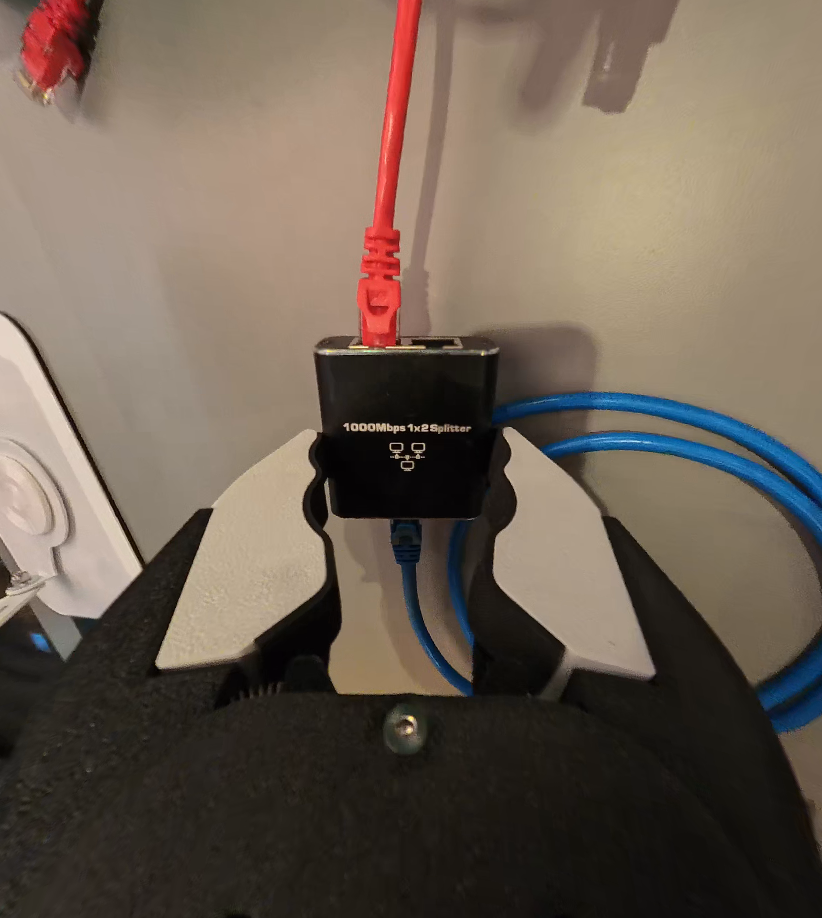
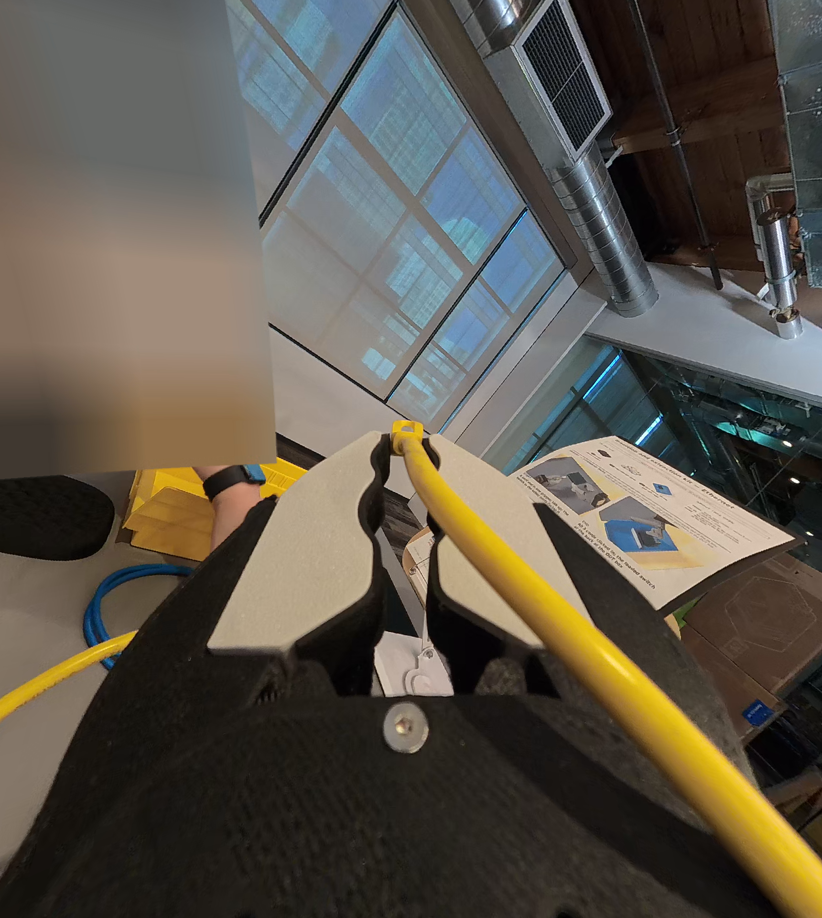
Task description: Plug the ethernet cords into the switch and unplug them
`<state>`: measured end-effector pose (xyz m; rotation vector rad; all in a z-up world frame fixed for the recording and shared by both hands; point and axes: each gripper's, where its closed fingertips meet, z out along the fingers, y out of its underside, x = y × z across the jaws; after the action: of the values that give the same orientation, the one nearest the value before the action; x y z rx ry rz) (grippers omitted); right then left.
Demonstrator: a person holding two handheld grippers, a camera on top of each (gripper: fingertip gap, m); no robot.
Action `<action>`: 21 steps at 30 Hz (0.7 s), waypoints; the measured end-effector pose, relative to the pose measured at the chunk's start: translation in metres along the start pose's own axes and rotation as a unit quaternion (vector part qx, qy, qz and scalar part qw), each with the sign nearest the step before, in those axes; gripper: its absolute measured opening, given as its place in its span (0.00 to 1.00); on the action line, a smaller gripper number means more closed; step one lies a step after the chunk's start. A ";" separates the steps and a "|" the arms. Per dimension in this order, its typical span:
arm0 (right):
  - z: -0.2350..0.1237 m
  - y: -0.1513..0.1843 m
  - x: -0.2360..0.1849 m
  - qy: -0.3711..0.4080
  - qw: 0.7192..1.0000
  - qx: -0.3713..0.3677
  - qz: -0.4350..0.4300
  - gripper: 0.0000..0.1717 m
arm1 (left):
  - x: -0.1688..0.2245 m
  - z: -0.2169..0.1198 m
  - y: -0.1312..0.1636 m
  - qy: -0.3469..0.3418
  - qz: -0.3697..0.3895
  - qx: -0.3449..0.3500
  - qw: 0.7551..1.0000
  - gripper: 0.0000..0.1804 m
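In the left wrist view my left gripper [image 1: 408, 437] is shut on a black switch [image 1: 406, 392], its pads pressed on both sides, over the grey table [image 1: 647, 248]. A red cord's plug [image 1: 379, 303] sits in the switch's far left port. The far right port [image 1: 436, 342] is empty. A blue cord's plug [image 1: 405, 539] is in the near side, and the blue cord [image 1: 697, 447] loops off to the right. In the right wrist view my right gripper [image 2: 406, 439] is shut on the plug end [image 2: 405, 429] of a yellow cord [image 2: 523, 571], raised and pointing up at the windows.
Another red plug [image 1: 49, 54] shows blurred at the far left. A white plate with a bracket [image 1: 17, 472] lies left of the switch. A printed instruction sheet [image 2: 647, 511], yellow bins [image 2: 170, 516] and a person's wrist with a watch [image 2: 230, 484] lie beyond the right gripper. My right fingertips sit around 40 cm from my left ones.
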<state>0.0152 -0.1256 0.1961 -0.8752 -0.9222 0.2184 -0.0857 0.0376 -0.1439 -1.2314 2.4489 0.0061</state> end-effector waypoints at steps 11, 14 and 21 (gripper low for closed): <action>0.024 0.008 -0.008 -0.037 0.997 -0.001 0.065 0.07 | -0.026 -0.122 -0.033 0.027 -0.107 0.198 0.974 0.34; 0.046 0.015 -0.026 -0.080 0.993 -0.014 0.083 0.07 | -0.031 -0.146 -0.032 -0.019 -0.121 0.237 0.964 0.34; 0.090 0.059 -0.061 -0.146 0.980 -0.069 0.115 0.07 | -0.040 -0.175 -0.029 -0.086 -0.160 0.330 0.926 0.34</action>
<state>-0.0802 -0.0675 0.1425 -1.0993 -1.1185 0.4967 -0.1027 0.0195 0.0367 -1.2159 1.8274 -0.7089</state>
